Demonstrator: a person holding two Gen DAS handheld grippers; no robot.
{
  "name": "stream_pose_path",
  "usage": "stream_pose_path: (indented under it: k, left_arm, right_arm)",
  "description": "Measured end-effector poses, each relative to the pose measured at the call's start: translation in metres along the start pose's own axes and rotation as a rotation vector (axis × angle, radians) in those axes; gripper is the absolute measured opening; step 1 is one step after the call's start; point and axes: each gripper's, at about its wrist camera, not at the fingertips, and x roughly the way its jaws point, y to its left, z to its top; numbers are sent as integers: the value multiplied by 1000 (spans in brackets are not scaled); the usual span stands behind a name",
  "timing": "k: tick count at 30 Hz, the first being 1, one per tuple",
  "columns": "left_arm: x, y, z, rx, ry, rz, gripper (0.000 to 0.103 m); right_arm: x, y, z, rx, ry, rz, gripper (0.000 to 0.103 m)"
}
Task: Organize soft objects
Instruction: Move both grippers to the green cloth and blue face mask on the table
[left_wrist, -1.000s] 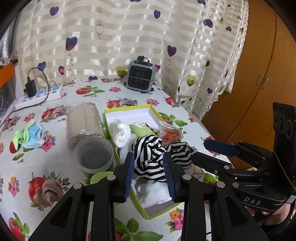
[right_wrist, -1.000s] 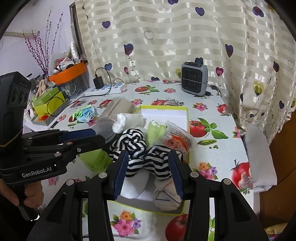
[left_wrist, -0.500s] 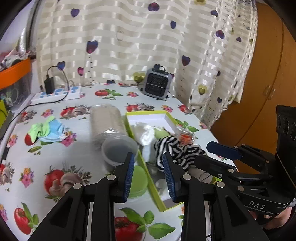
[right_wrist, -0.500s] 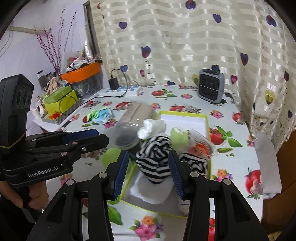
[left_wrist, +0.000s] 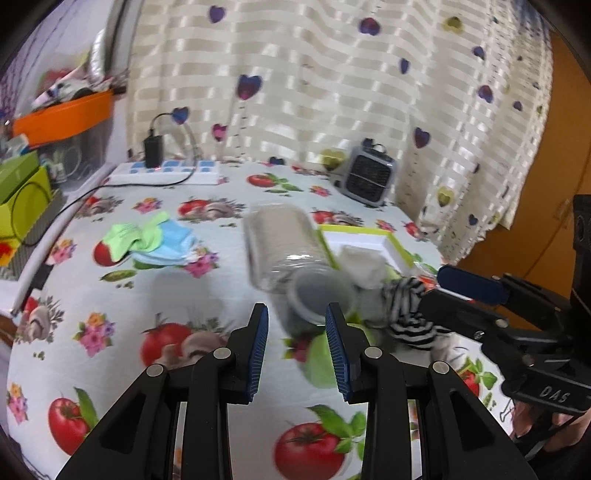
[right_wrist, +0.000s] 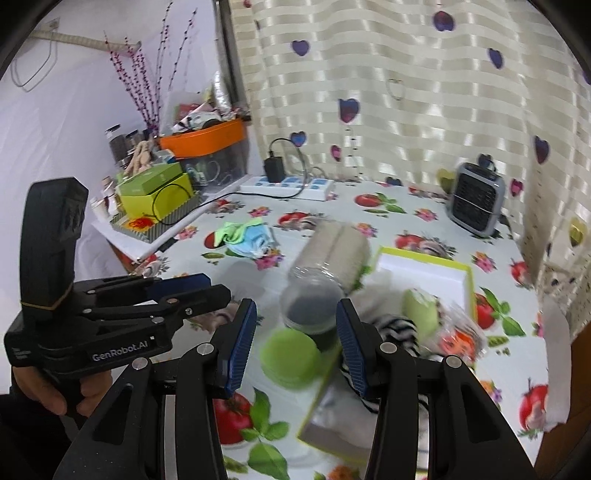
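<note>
A green-rimmed box (left_wrist: 397, 246) with a white inside holds a black-and-white striped sock (left_wrist: 406, 306), a white sock (left_wrist: 364, 264) and other soft pieces. A loose pile of green and blue socks (left_wrist: 147, 240) lies on the tablecloth at the left, also the socks (right_wrist: 247, 236) in the right wrist view. My left gripper (left_wrist: 295, 332) is open and empty, above the cloth left of the box. My right gripper (right_wrist: 295, 325) is open and empty too, over the green lid (right_wrist: 290, 352) by the box (right_wrist: 424, 258). The two grippers hover side by side.
A clear jar (left_wrist: 284, 251) lies on its side against the box, mouth toward me. A small grey heater (left_wrist: 369, 177) and a power strip (left_wrist: 166, 173) stand at the back by the curtain. Green boxes and an orange tub (right_wrist: 203, 142) crowd the left side.
Both grippers have swung left, away from the box. The striped sock, seen between the fingers a second ago, now lies off to the right. Both jaws kept the same gap.
</note>
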Motion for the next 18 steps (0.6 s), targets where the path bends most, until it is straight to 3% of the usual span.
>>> stream_pose_path:
  k: [18]
  left_arm:
    - [-2, 111, 13, -167, -10, 143, 31]
  right_arm:
    - [65, 45, 51, -134, 80, 99, 46]
